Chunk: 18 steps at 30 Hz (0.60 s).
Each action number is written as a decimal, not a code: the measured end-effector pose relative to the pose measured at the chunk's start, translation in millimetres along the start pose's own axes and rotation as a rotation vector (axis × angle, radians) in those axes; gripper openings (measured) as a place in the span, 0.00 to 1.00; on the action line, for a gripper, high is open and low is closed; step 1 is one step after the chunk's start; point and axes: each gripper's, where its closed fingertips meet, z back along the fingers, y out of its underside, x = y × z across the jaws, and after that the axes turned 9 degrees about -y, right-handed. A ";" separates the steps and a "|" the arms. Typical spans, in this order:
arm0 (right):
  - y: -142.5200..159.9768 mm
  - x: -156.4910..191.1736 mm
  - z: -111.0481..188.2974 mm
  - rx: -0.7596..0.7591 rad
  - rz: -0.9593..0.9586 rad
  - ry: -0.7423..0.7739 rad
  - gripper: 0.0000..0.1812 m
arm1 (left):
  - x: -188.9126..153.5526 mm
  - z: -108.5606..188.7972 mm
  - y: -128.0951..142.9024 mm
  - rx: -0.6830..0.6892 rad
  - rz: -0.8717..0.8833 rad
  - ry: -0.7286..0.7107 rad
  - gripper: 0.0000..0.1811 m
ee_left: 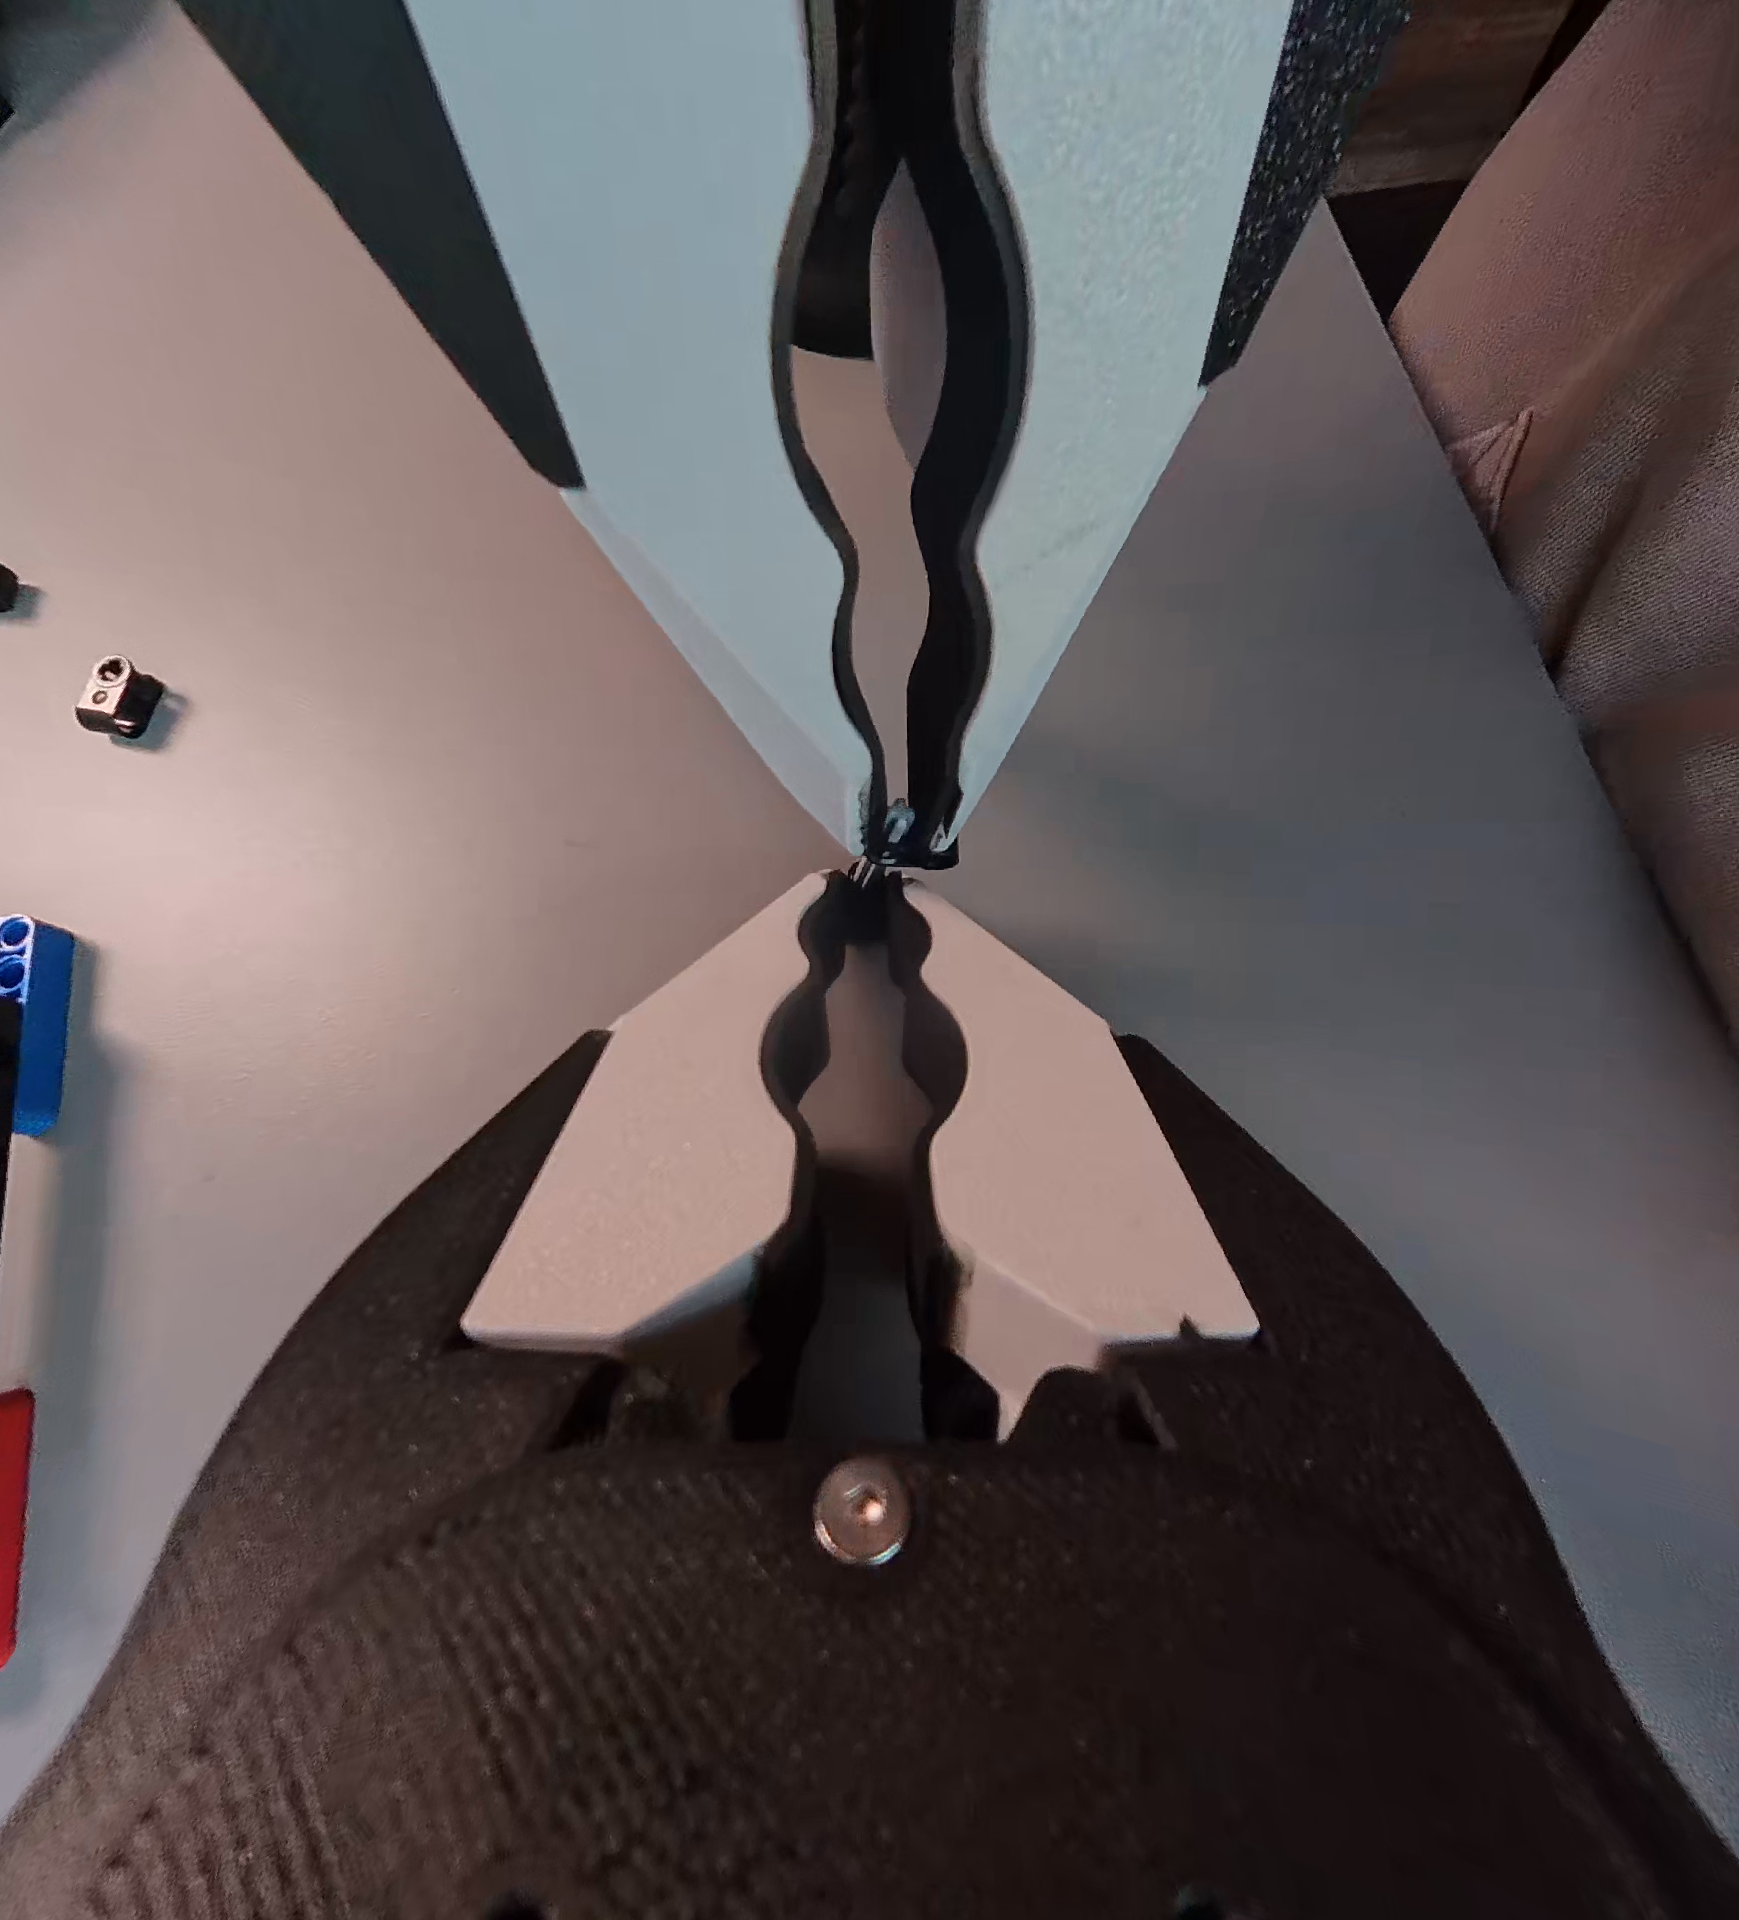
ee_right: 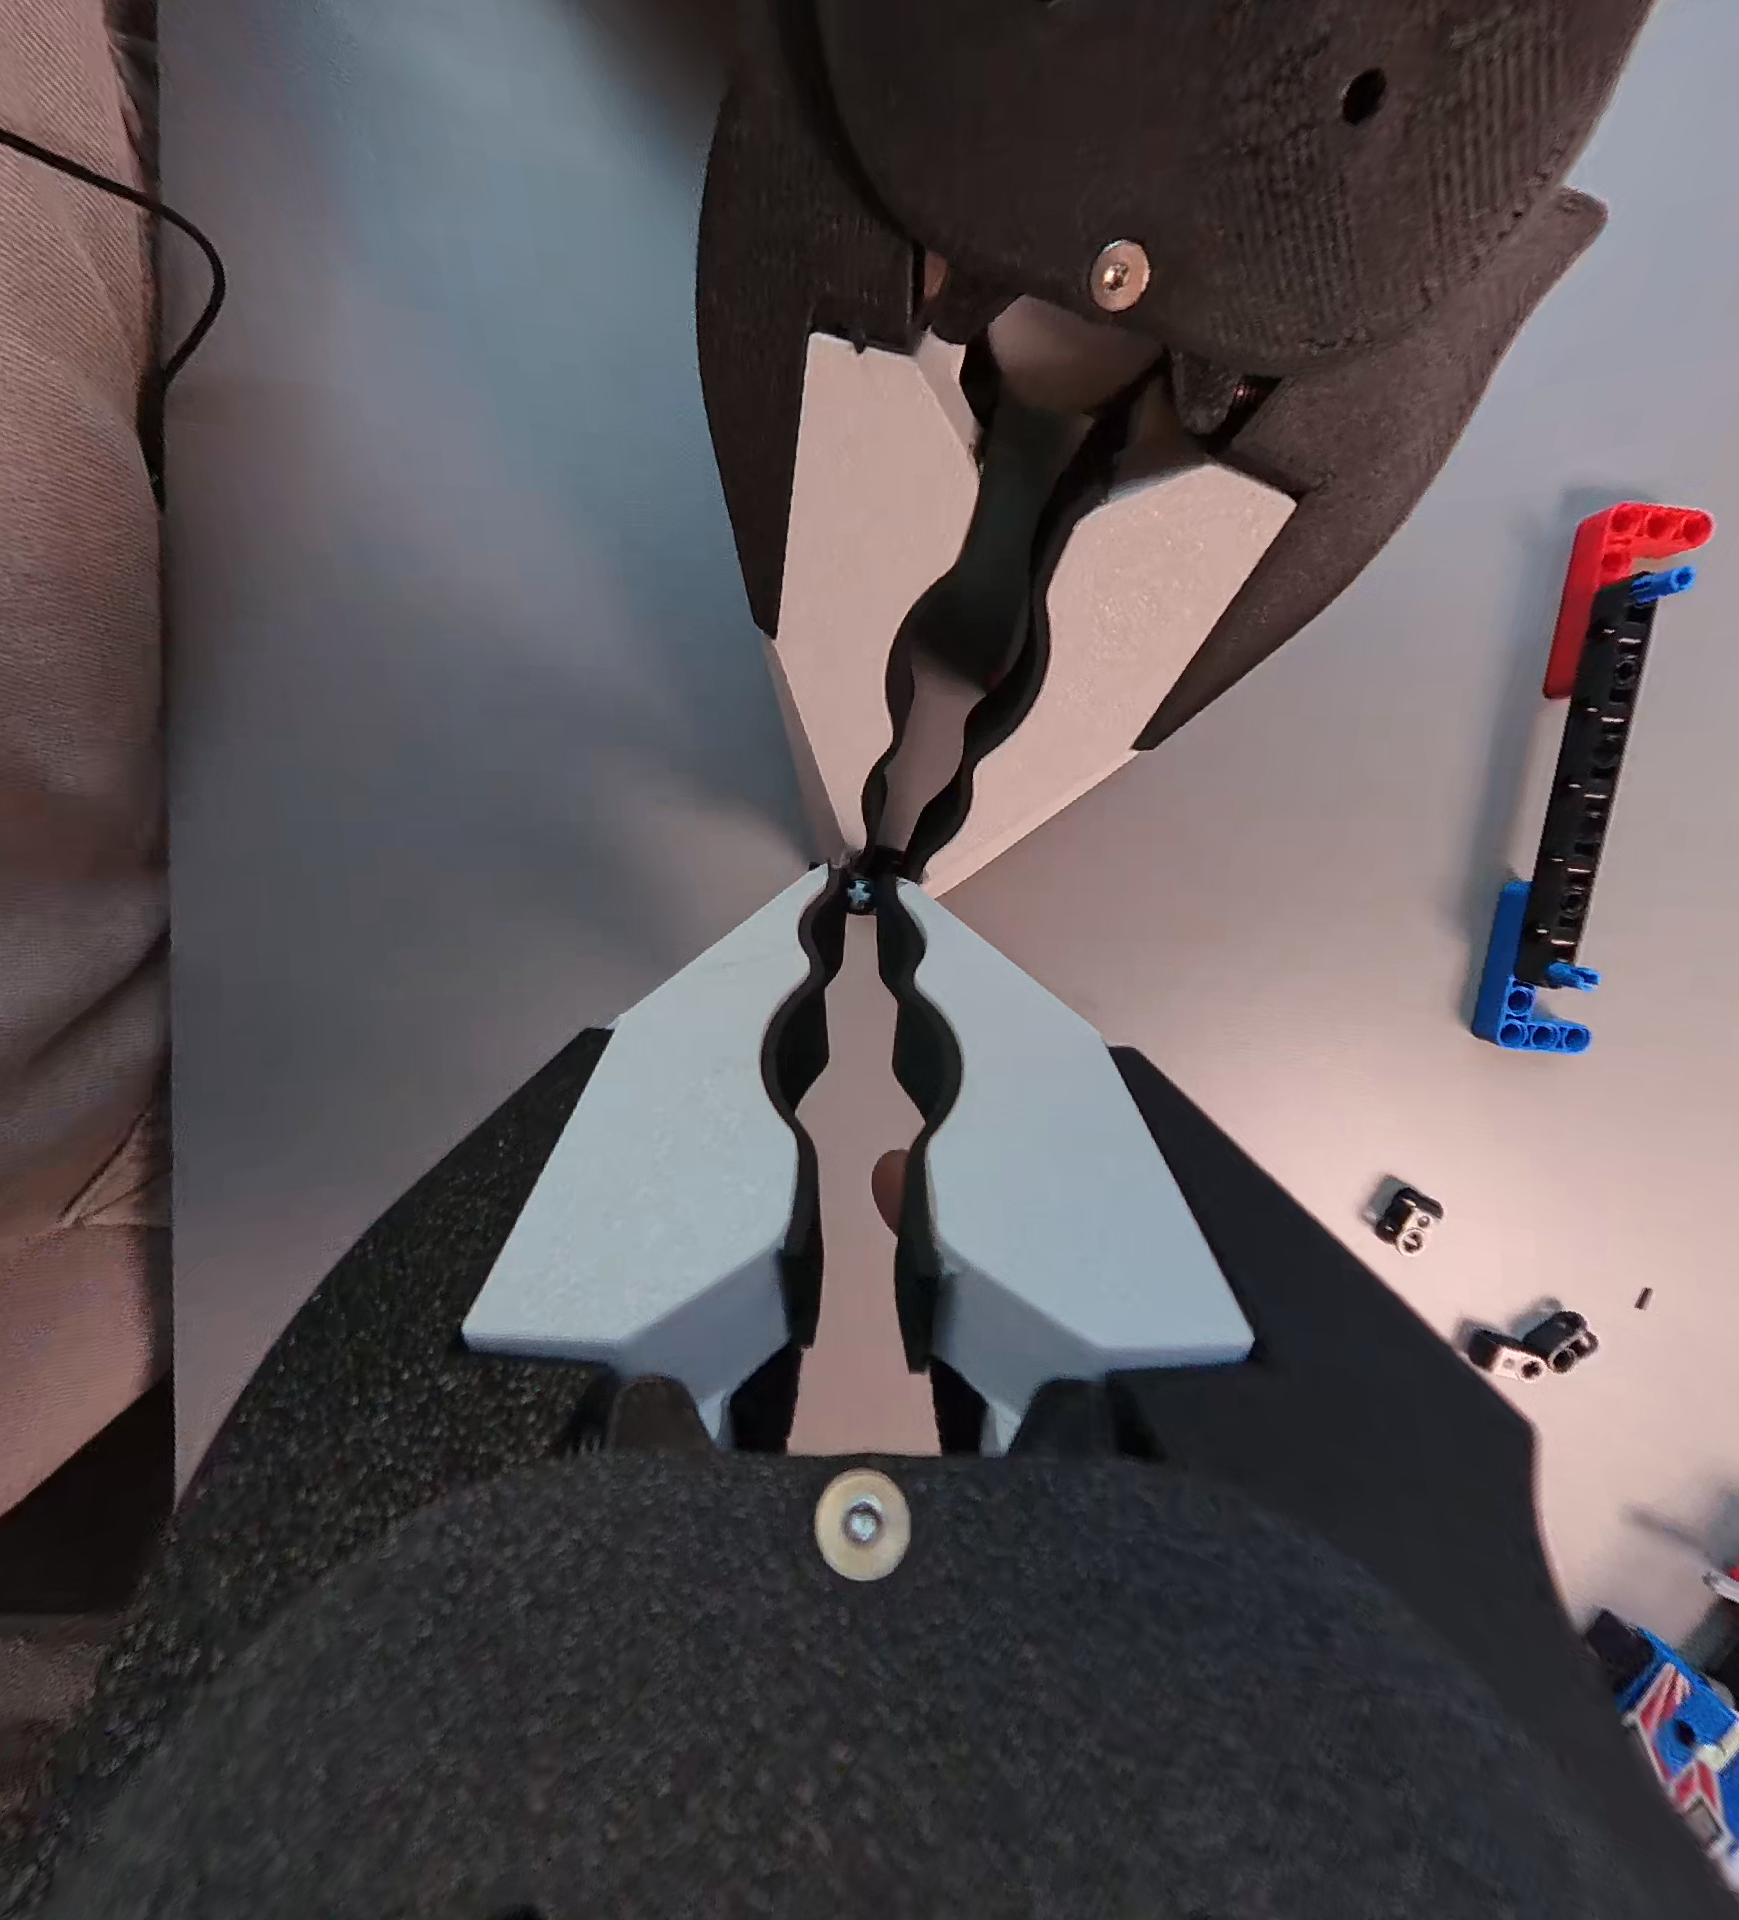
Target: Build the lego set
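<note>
Lego connector (ee_right: 860,891), small and black, sits at frame centre, pinched between my right gripper (ee_right: 863,902) tips, above the grey table (ee_right: 1208,987). My left gripper (ee_left: 870,883) meets it tip to tip, clamping another tiny dark piece (ee_left: 896,831). I should keep both aligned and press gently. A red, black and blue beam assembly (ee_right: 1592,779) lies at the right.

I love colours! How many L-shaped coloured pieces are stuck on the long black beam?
2. A red L-piece sits at the far end of the black beam, and a blue L-piece at the near end. More could be hidden underneath.
</note>
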 end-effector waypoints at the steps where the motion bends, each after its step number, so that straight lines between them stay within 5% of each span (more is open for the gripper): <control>1: 0.0 -0.1 -0.6 0.011 0.015 0.000 0.02 | 0.1 0.0 0.0 -0.002 -0.009 0.003 0.03; 3: 11.7 -1.6 -7.8 0.095 0.050 0.003 0.03 | -0.1 -0.3 -0.3 -0.004 -0.022 0.011 0.04; 18: 6.4 -4.8 -13.7 0.019 0.072 -0.060 0.02 | -0.2 12.3 11.3 0.005 -0.032 0.025 0.12</control>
